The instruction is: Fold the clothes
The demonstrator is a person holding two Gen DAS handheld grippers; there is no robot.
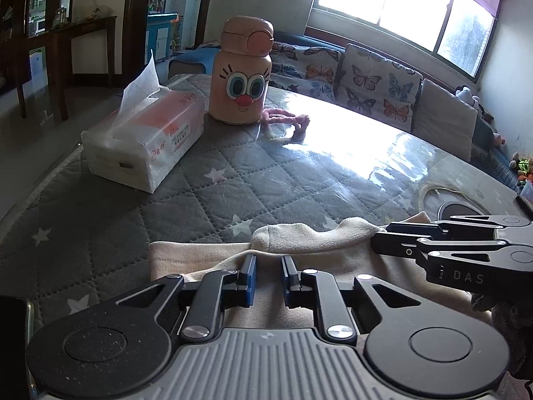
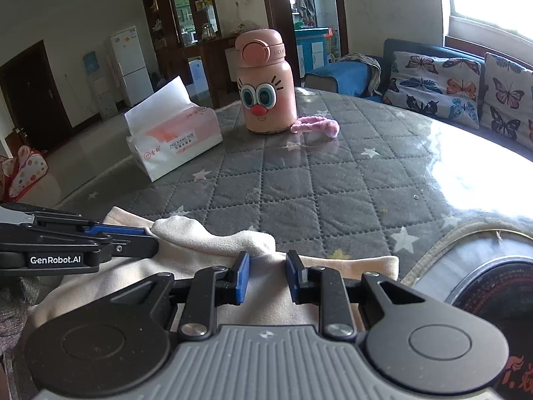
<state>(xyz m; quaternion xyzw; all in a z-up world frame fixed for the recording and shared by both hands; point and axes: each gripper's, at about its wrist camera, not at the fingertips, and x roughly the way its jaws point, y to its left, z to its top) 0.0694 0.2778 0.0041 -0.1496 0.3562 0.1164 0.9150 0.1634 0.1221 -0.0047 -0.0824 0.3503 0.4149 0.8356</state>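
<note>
A cream garment (image 1: 213, 260) lies at the near edge of the grey quilted table cover (image 1: 216, 180), with a rumpled fold (image 1: 313, 235) along its far side. It also shows in the right wrist view (image 2: 186, 260). My left gripper (image 1: 269, 261) hovers just over the cloth, jaws a little apart, nothing between the blue pads. My right gripper (image 2: 267, 261) is likewise open over the cloth. Each gripper shows in the other's view: the right one (image 1: 379, 241) reaches in from the right, the left one (image 2: 150, 236) from the left, its tip at the fold.
A tissue pack (image 1: 143, 143), a pink cartoon-face bottle (image 1: 241, 73) and a pink fuzzy strap (image 1: 286, 118) stand at the table's far side. A round dark stovetop inset (image 2: 493, 286) lies at the right. A sofa with butterfly cushions (image 1: 376, 83) runs behind.
</note>
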